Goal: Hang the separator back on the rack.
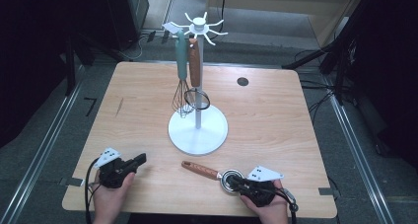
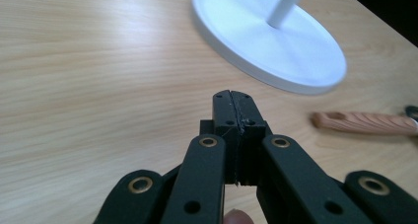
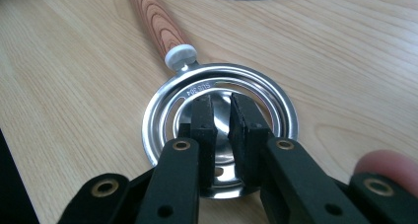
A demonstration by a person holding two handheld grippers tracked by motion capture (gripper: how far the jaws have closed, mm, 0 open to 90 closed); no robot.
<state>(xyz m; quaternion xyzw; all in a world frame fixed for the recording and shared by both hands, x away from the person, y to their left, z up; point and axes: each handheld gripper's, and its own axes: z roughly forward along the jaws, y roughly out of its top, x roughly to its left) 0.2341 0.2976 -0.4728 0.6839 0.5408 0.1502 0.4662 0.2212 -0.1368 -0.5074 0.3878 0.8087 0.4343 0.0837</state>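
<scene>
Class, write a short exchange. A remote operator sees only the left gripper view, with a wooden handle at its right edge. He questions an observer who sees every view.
Operator: My left gripper is shut over bare table. What's on the end of that wooden handle?
Observer: A round steel head with ring-shaped slots, lying flat on the table.
Operator: Where is the right gripper?
Observer: Its tips reach down into the middle of that steel head, jaws a narrow gap apart.
Operator: I see the white stand's base. Is anything hanging above?
Observer: Yes, a whisk with a teal handle and a brown-handled utensil hang side by side.
</scene>
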